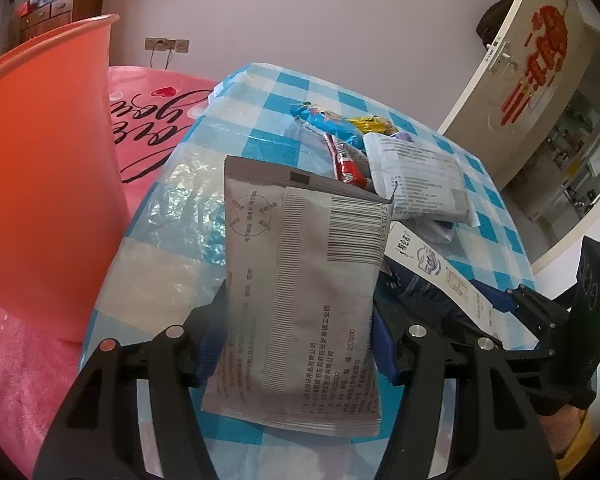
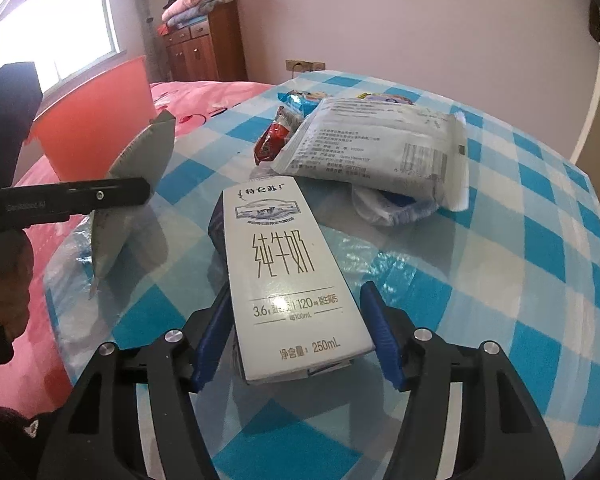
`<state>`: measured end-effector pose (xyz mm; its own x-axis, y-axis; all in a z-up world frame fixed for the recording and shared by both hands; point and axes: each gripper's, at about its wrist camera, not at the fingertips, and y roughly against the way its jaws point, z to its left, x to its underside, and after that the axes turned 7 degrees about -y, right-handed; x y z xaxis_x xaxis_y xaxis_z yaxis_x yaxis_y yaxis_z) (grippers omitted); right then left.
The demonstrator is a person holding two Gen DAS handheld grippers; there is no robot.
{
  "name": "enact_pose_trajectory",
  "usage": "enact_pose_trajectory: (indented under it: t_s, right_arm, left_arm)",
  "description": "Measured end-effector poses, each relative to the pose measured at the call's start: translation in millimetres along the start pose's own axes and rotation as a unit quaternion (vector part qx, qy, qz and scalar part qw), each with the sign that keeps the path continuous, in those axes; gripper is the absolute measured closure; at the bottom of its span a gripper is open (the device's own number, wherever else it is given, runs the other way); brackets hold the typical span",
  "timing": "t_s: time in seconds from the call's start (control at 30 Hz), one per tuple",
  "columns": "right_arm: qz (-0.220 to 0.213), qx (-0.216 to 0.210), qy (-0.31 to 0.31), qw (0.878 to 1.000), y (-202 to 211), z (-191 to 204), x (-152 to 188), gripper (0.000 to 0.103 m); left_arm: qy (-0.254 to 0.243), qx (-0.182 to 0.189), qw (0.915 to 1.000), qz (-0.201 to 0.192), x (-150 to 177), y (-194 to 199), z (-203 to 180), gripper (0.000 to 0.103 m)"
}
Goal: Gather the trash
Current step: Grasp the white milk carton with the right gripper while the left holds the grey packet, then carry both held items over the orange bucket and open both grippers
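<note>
My left gripper (image 1: 296,320) is shut on a grey printed packet (image 1: 300,280), held upright above the blue-checked table (image 1: 260,92). The right wrist view shows that packet (image 2: 140,176) clamped in the left gripper (image 2: 140,194) beside the orange bin (image 2: 100,120). My right gripper (image 2: 296,300) has a white milk carton (image 2: 288,272) between its blue pads, which press on both long sides. I cannot tell whether the carton is off the cloth. The right gripper (image 1: 500,300) and the carton (image 1: 440,272) also show in the left wrist view.
The orange bin (image 1: 40,180) stands on the pink bed (image 1: 152,120) against the table's left edge. Further back on the table (image 2: 500,240) lie a white packet (image 2: 380,148), a red wrapper (image 2: 272,140), a blue wrapper (image 2: 300,100) and crumpled plastic (image 2: 396,208). A door (image 1: 540,60) stands at right.
</note>
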<state>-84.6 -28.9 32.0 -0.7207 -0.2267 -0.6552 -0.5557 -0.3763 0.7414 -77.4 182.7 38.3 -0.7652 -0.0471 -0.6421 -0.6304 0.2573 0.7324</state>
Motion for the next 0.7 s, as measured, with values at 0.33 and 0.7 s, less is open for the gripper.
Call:
enact_pose_trajectory:
  t_s: [0.33, 0.7]
  right_arm:
    - [-0.036, 0.009, -0.019, 0.999, 37.9, 10.4, -11.8, 0.04]
    - [-0.077, -0.019, -0.028, 0.996, 71.3, 26.6, -58.1, 0.04]
  left_arm:
    - [-0.008, 0.032, 0.9988, -0.036, -3.1, 26.6, -4.9, 0.041]
    - [-0.01, 0.038, 0.9931, -0.11, -34.7, 75.7, -1.8, 0.041]
